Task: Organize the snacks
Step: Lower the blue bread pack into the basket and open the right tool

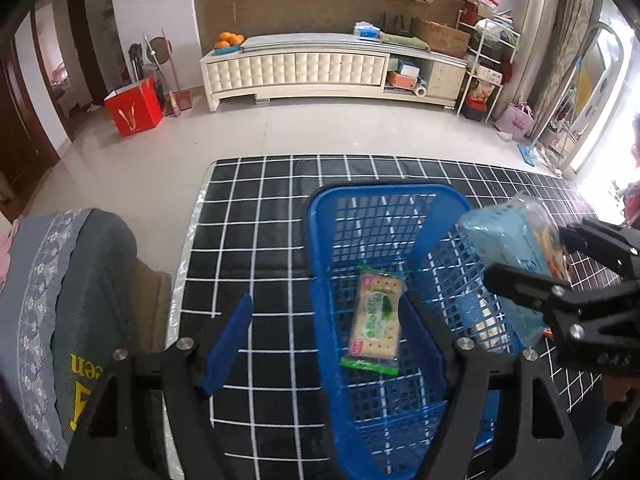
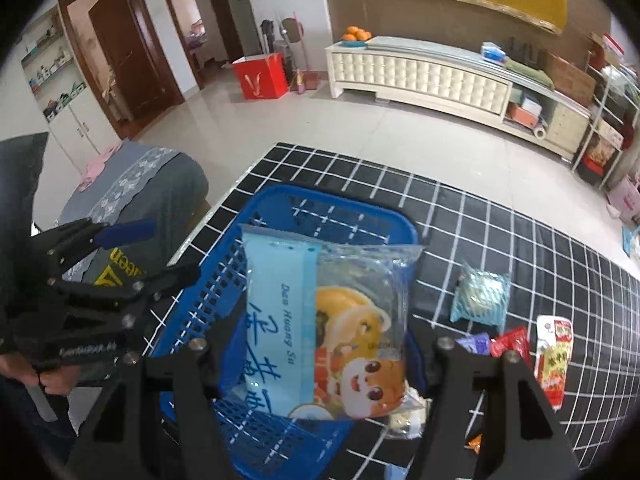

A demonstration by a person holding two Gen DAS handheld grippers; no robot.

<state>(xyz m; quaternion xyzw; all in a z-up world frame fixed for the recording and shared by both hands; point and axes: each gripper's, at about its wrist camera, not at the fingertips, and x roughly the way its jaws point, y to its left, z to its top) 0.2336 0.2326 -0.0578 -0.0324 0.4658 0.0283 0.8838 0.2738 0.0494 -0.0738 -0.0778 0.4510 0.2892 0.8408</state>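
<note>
The right gripper (image 2: 320,344) is holding a pastry pack (image 2: 320,320), long axis along its fingers, probably just above the basket (image 2: 224,280). The left gripper (image 1: 336,344) is hanging wide and empty over crackers (image 1: 376,320) inside.

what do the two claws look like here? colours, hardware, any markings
Both are matte black linkage frames with round silver bolts at the joints and flat blue finger pads. The left claw carries small white lettering on its body, too blurred to read. The right claw looks identical. No cables visible.
</note>
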